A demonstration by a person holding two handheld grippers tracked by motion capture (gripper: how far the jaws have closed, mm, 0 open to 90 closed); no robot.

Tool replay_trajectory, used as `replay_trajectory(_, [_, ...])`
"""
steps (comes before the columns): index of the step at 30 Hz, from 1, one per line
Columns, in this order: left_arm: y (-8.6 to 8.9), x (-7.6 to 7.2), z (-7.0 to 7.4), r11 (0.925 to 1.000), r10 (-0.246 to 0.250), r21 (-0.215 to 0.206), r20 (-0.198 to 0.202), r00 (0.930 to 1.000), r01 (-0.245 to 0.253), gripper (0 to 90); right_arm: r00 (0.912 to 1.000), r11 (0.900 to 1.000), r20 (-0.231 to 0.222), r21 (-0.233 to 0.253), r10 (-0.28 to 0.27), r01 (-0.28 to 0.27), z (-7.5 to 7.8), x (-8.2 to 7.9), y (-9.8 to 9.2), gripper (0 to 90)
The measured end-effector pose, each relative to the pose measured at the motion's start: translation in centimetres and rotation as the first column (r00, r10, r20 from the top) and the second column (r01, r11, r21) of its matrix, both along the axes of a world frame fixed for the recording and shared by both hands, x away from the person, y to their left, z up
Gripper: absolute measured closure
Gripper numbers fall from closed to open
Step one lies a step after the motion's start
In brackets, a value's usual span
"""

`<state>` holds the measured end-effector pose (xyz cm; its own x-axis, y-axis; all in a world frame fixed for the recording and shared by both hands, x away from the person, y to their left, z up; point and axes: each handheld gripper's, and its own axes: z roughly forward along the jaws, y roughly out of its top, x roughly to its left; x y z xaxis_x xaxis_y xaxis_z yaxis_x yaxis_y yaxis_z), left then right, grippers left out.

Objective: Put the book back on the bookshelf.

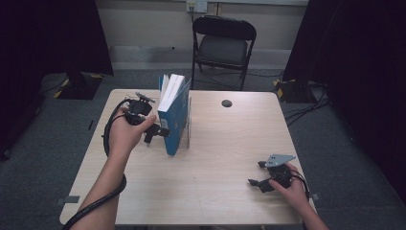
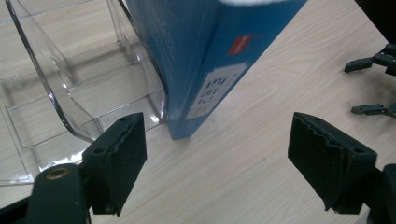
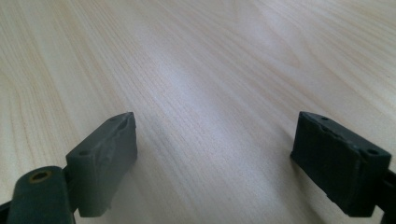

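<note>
**Q:** What is the largest thing here, and what stands on it?

**A:** The light wooden tabletop (image 1: 210,158). Beyond its far edge stands a black folding chair (image 1: 223,45). Near the far-left corner a blue book (image 1: 173,115) stands upright, white pages fanned at the top, in a clear plastic stand (image 2: 56,107). In the left gripper view the book's lower corner rests on the bare wood just past the stand's base, spine label toward my camera. A small dark round disc (image 1: 226,103) lies near the middle of the far edge, well apart from the book.

**Q:** Where are your two grippers?

**A:** My left gripper (image 1: 152,131) is held above the left part of the tabletop, just beside the book's left cover, its cable looping back along my forearm. My right gripper (image 1: 256,173) sits low near the near-right corner, grey three-cornered plate on top.

**Q:** How do the fingers stand?

**A:** On the left gripper (image 2: 215,158) the jaws are spread wide, the book's corner and wood between them, touching neither; its pads (image 2: 119,158) grip nothing. On the right gripper (image 3: 212,163) the jaws are likewise wide apart, with bare wood grain between them.

**Q:** Does one gripper see the other?

**A:** Yes; the left gripper view shows the right gripper's two dark jaw tips at its right edge, parted.
</note>
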<state>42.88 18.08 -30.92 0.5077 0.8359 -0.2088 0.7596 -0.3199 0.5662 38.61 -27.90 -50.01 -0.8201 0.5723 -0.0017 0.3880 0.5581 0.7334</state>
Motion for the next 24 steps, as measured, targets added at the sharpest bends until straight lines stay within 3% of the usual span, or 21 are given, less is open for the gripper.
replay_trajectory(11, [0.9, -0.4, -1.4, 0.9999, 0.007, -0.01, -0.004, 1.0, -0.007, 19.4, 1.0, 1.0, 0.0, 0.0, 0.001, -0.001, 0.0, 0.0, 0.0, 13.1])
replay_trajectory(14, [1.0, -0.5, -1.8, 0.9992, -0.001, -0.039, -0.013, 0.9999, 0.001, 19.5, 1.0, 1.0, -0.002, 0.0, 0.003, -0.003, 0.0, 0.0, 0.0, 13.1])
replay_trajectory(24, [1.3, -0.9, -3.0, 0.9991, -0.003, -0.042, -0.022, 0.9998, 0.002, 20.1, 1.0, 1.0, -0.001, -0.002, 0.002, -0.002, 0.0, -0.1, 0.0, 13.1])
